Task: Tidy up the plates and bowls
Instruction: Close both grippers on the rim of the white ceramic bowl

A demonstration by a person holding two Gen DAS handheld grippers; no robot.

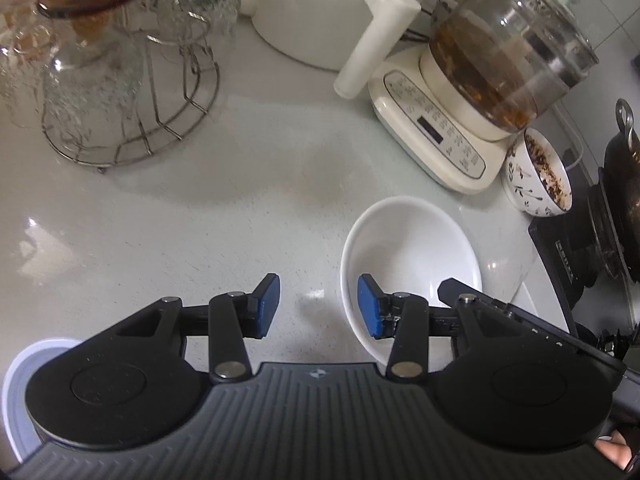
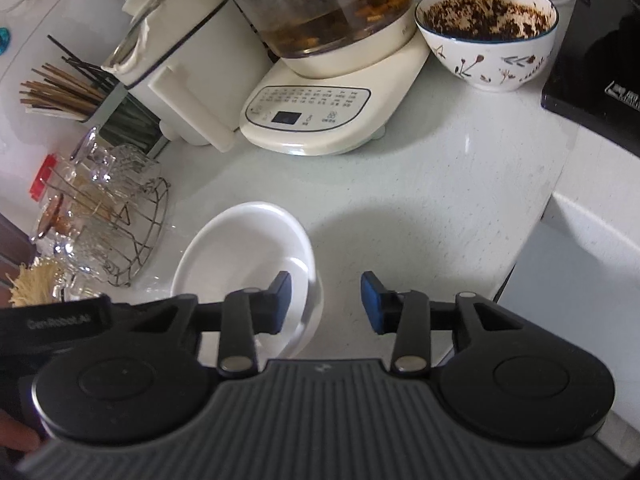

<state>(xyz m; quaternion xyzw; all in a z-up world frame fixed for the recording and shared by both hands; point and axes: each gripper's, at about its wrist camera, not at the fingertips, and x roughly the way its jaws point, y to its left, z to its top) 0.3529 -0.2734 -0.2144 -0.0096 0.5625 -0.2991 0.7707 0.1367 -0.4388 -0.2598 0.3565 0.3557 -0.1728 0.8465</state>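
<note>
White bowl [image 1: 412,256] sits on the bench [image 1: 200,220], flanked by both claws. Left claw [image 1: 319,306]: jaws wide apart, holding nothing, right pad over the bowl's near rim. Right claw [image 2: 326,302]: jaws also wide, nothing held, left pad over the same bowl [image 2: 240,248]. Only the left view shows a plate [image 1: 16,392] under the claw body; only the right shows chopsticks [image 2: 60,92]. Farther back: glass rack [image 1: 120,80], kettle [image 1: 500,60], soiled bowl [image 2: 486,36]. Bench is pale speckled stone.
</note>
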